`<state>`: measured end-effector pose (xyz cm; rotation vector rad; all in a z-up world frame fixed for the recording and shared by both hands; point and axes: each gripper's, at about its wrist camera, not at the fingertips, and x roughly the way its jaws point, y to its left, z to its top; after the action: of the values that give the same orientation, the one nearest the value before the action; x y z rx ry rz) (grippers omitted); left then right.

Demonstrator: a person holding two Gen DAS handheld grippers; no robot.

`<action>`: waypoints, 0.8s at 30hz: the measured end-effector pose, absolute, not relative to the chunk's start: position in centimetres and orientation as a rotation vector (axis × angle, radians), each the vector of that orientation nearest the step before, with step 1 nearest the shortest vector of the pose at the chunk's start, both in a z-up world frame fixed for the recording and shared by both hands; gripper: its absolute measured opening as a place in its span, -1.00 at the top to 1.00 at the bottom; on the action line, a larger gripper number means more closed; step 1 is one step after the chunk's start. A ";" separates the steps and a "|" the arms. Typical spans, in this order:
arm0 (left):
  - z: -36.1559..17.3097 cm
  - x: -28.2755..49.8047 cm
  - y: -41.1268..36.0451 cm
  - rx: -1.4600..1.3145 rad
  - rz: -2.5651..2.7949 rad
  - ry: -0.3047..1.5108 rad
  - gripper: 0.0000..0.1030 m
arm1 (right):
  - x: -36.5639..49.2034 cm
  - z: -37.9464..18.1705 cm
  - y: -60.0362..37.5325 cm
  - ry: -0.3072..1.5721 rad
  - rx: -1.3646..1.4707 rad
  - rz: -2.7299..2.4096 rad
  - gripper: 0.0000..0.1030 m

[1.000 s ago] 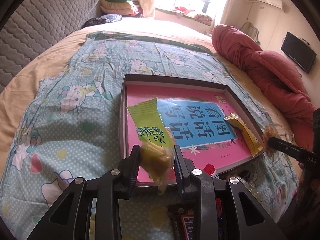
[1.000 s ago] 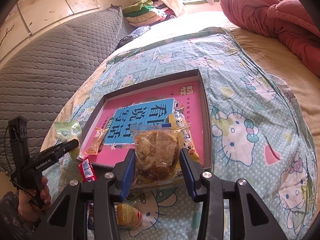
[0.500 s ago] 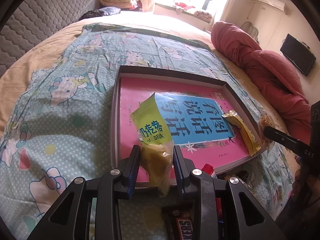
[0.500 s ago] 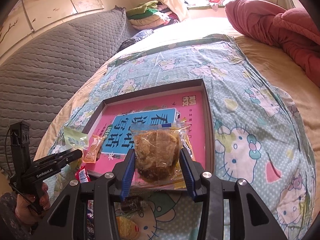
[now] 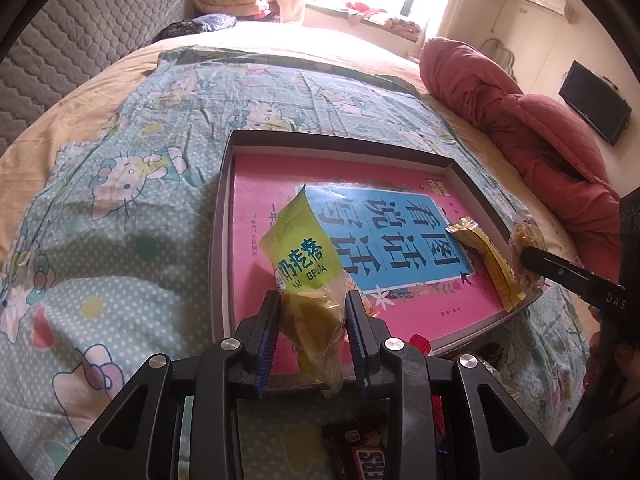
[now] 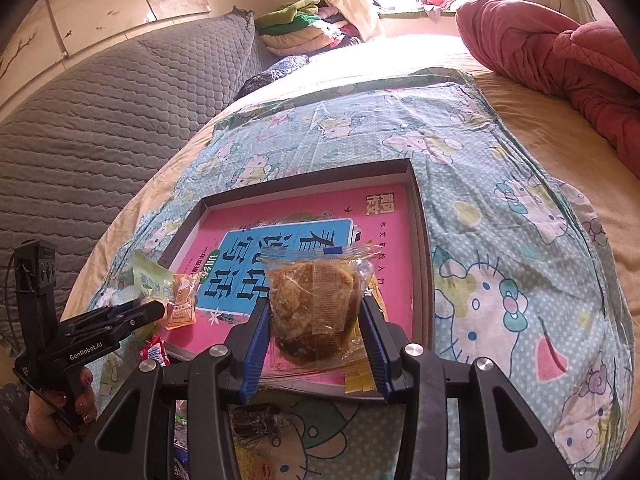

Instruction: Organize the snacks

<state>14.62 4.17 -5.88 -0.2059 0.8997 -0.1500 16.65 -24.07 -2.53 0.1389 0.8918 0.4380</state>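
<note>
Both tongs advanced over tray [image 5: 224,216], gripping crinkly packets.

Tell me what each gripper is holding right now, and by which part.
Left gripper pinches the green snack packet at its clear lower end. Right gripper clamps the clear pastry bag by its sides.

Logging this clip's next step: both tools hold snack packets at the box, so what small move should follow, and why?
Probably lower the left tool and release the green snack packet into the shallow box: the packet already hangs over the pink floor inside the near rim. The right tool, gripping the clear pastry packet, could follow.
</note>
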 end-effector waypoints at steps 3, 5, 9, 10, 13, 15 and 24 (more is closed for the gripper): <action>-5.9 14.8 4.0 -0.187 -0.144 0.893 0.36 | 16.8 -2.9 -23.8 0.902 0.137 0.448 0.13; -6.0 15.0 4.0 -0.190 -0.145 0.893 0.36 | 16.9 -3.1 -23.7 0.907 0.127 0.450 0.13; -5.9 15.2 4.0 -0.190 -0.145 0.888 0.36 | 16.9 -3.6 -23.1 0.931 0.112 0.472 0.13; -5.9 15.2 3.9 -0.189 -0.147 0.887 0.36 | 16.9 -3.7 -23.0 0.933 0.111 0.478 0.13; -5.9 15.3 3.8 -0.185 -0.149 0.888 0.36 | 16.8 -3.9 -22.4 0.935 0.083 0.493 0.13; -5.9 15.4 3.7 -0.185 -0.150 0.892 0.36 | 16.7 -4.1 -22.1 0.939 0.071 0.496 0.13; -6.1 15.5 3.7 -0.190 -0.150 0.894 0.36 | 16.9 -4.4 -22.3 0.948 0.062 0.465 0.13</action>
<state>15.47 3.71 -6.07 -0.1901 0.8944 -0.1500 16.95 -22.28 -4.42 0.0622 0.9476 0.4646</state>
